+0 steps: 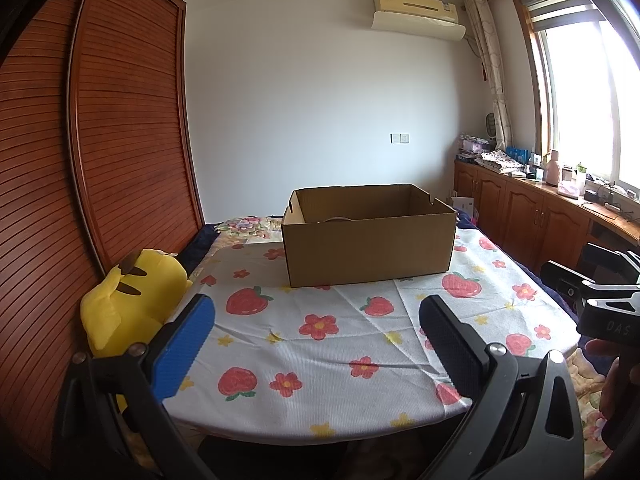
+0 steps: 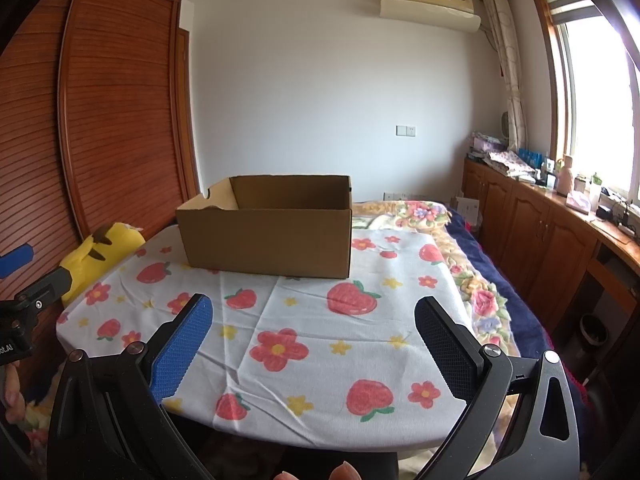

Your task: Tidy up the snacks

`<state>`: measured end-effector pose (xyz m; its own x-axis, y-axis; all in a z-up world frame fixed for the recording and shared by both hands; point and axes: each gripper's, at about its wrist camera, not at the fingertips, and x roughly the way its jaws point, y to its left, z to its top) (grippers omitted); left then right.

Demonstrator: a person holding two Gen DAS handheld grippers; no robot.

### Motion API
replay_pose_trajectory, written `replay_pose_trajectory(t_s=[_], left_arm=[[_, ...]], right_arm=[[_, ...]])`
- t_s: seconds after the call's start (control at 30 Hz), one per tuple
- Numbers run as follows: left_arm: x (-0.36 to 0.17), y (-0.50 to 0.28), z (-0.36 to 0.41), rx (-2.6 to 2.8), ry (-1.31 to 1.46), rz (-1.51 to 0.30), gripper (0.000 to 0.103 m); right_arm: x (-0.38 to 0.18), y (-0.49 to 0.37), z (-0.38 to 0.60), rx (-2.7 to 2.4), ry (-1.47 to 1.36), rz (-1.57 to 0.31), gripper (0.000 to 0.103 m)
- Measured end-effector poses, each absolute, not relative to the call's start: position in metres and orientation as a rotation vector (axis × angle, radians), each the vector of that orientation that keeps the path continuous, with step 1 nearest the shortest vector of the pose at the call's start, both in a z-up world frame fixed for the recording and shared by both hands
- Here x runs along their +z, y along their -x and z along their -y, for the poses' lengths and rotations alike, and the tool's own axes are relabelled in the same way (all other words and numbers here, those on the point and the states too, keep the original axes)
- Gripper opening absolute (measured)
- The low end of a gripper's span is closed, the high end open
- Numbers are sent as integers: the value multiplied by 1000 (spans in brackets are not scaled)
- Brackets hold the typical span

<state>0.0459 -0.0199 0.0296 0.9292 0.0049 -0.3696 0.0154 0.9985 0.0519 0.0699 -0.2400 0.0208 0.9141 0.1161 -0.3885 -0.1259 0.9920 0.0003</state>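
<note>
An open brown cardboard box [image 1: 370, 252] stands at the far side of a table covered with a white strawberry-and-flower cloth [image 1: 320, 344]; it also shows in the right wrist view [image 2: 268, 240]. The box's inside is mostly hidden; a small rounded shape barely shows over its rim. No snacks lie on the cloth. My left gripper [image 1: 316, 344] is open and empty above the table's near edge. My right gripper [image 2: 314, 344] is open and empty, also above the near edge. Part of the right gripper's body shows at the right of the left wrist view [image 1: 600, 304].
A yellow plush toy [image 1: 128, 300] sits left of the table against a slatted wooden wardrobe [image 1: 100, 152]. A bed with a floral blanket [image 2: 472, 280] lies behind and right of the table. Wooden cabinets [image 2: 552, 240] with clutter run under the window.
</note>
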Motion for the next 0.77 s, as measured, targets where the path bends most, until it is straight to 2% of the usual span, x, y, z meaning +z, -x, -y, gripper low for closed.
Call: replay_pose_trajectory(t_s=[0.77], left_arm=[[29, -43, 20, -2, -57, -375, 103]], right_arm=[[21, -70, 240, 126, 27, -399, 103]])
